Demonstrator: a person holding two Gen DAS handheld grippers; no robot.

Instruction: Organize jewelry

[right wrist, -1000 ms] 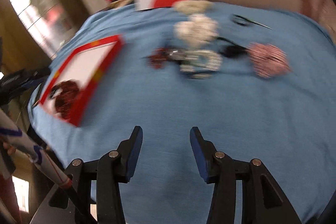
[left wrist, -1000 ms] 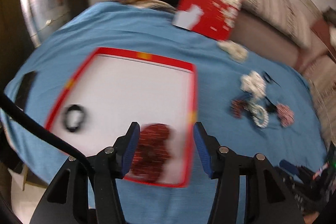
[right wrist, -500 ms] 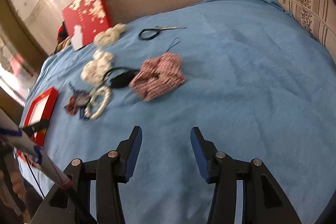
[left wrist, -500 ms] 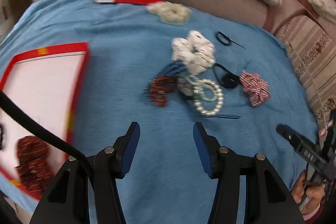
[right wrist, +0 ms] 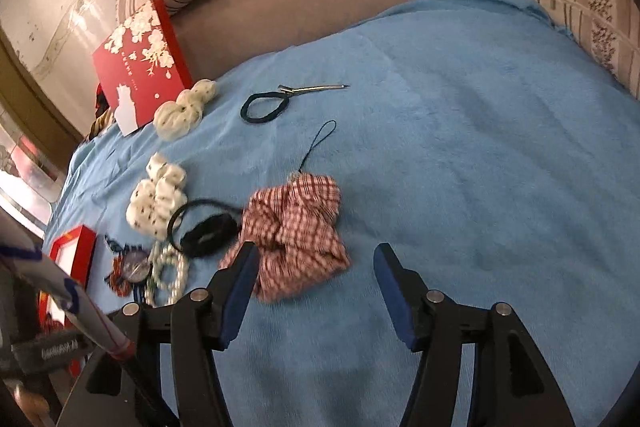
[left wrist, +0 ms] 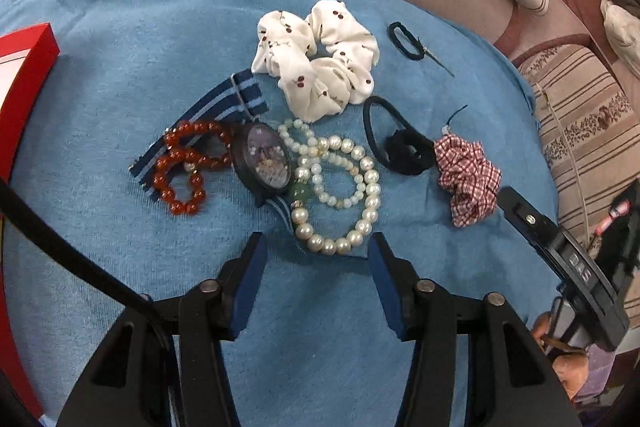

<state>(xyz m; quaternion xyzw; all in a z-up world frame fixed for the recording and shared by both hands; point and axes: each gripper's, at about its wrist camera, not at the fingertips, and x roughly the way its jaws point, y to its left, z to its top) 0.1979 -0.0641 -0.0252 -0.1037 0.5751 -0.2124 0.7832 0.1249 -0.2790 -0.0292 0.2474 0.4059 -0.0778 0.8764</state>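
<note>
Jewelry pile on the blue blanket (left wrist: 120,39), both grippers wide open with nothing in them

Biggest first: the red tray (left wrist: 24,51) is off at the left edge. The left gripper (left wrist: 316,247) hovers right over the pearl bracelets (left wrist: 340,187), with the watch (left wrist: 262,163) touching them and the red bead bracelet (left wrist: 184,167) beside it. The right gripper (right wrist: 312,259) sits at the red checked scrunchie (right wrist: 296,227), its left finger overlapping the fabric's edge.

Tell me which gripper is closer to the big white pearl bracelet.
Left. The left gripper hangs open directly in front of the big white pearl bracelet. The right gripper sits by the red checked scrunchie, farther off.
</note>
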